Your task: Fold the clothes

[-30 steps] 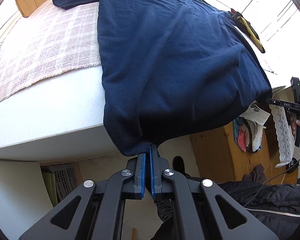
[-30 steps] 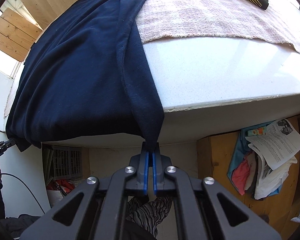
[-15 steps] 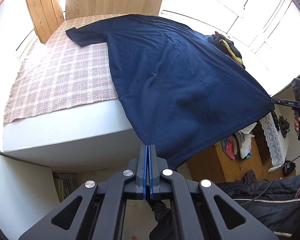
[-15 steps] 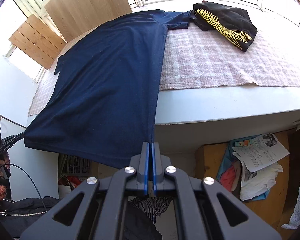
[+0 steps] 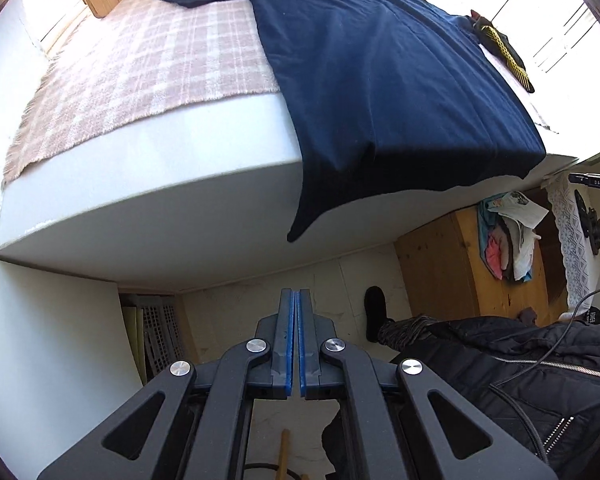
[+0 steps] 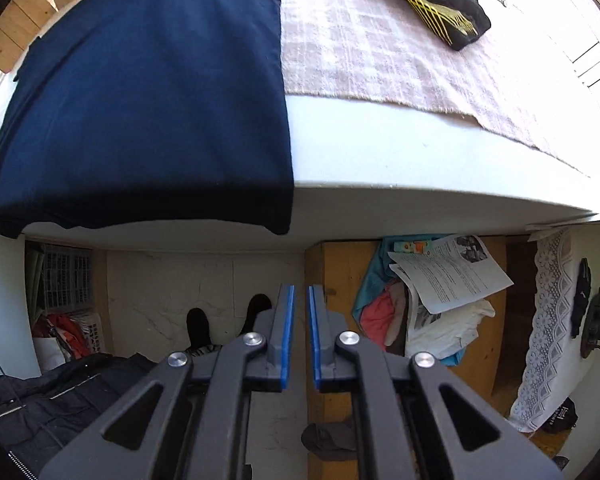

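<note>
Navy shirt (image 5: 380,80) spread flat on table (image 5: 160,168), hem draped over the edge at 12 o'clock; left gripper (image 5: 298,304) pressed together, empty. Seen from the right: shirt (image 6: 148,92) at 10 o'clock, right gripper (image 6: 299,300) opening, nothing between.

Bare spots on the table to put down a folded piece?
Free: the checked cloth between the navy shirt and the black-and-yellow garment; the white tabletop strip along its near edge; the cloth left of the shirt in the left wrist view. Crowded: the shirt's middle span, overhanging the edge.
</note>
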The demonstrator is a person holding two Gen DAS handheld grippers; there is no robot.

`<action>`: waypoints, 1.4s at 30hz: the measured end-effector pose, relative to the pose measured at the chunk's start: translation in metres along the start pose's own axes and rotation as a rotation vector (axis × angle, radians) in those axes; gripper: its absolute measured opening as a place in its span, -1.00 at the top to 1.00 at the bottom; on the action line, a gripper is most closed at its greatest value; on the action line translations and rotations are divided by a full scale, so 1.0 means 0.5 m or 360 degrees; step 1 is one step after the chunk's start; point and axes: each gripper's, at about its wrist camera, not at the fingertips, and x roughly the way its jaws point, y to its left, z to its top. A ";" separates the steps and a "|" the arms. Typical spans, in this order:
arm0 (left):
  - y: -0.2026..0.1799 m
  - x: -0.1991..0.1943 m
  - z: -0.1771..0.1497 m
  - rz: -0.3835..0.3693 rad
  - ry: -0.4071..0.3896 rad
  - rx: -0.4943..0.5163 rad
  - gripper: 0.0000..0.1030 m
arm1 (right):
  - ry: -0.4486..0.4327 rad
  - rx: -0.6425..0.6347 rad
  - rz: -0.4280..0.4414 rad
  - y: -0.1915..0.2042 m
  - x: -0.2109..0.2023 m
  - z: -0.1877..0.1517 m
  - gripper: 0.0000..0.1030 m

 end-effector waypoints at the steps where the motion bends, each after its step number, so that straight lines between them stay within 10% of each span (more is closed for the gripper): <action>1: 0.004 -0.011 0.023 -0.0007 -0.0044 0.0000 0.94 | -0.0034 -0.0032 0.0025 0.018 -0.014 0.019 0.77; 5: 0.021 -0.029 0.137 0.0026 -0.0171 0.0000 0.94 | -0.0133 -0.0206 0.0118 0.100 -0.047 0.097 0.31; 12: 0.094 0.015 0.376 0.0273 -0.0281 -0.0013 0.84 | -0.0166 -0.0480 0.0245 0.206 -0.017 0.244 0.30; 15: 0.159 0.061 0.484 0.0216 -0.0262 -0.0181 0.30 | -0.0155 -0.0517 0.0308 0.226 0.015 0.301 0.30; 19: 0.220 0.137 0.592 0.0276 -0.0209 -0.0358 0.29 | -0.0093 -0.0516 0.0380 0.236 0.065 0.365 0.30; 33: 0.288 0.240 0.661 0.0388 -0.0065 -0.0470 0.30 | 0.0062 -0.0442 0.0486 0.255 0.152 0.439 0.30; 42: 0.275 0.241 0.652 0.0311 -0.0145 -0.0386 0.84 | 0.0118 -0.0376 0.0463 0.281 0.172 0.431 0.30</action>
